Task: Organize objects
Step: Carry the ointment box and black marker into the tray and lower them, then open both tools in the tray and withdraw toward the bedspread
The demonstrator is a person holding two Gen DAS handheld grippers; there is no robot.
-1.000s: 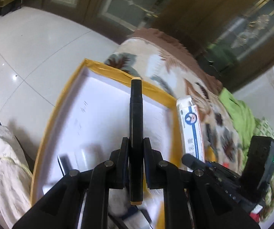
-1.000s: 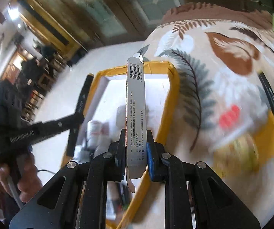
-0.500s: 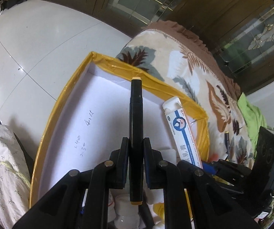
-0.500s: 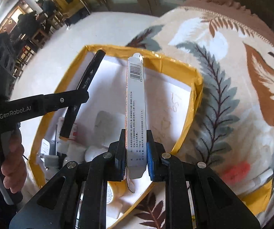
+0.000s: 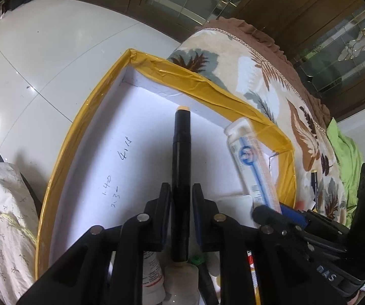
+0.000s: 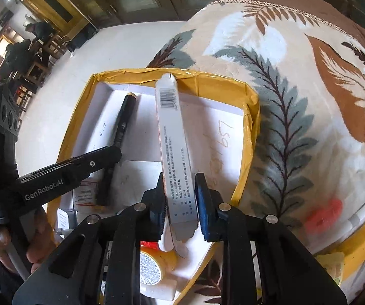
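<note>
Two pairs of tongs are held over a white box (image 6: 252,127) with a yellow taped rim, which rests on a leaf-patterned blanket (image 6: 296,81). The jaws of the left tongs (image 5: 181,198) have just been opening; a black marker (image 5: 181,178) with a pale yellow end is seen between them, with narrow gaps on both sides, so it is no longer pinched. The jaws of the right tongs (image 6: 179,190) have likewise just been opening; a long white carton (image 6: 173,137) bearing a barcode stands tilted between them, clear of the blue pad on the right. Both items are located inside the box, above small bottles (image 5: 154,272) and packets lying at its near end. Handwritten numbers are visible on the box floor.
</note>
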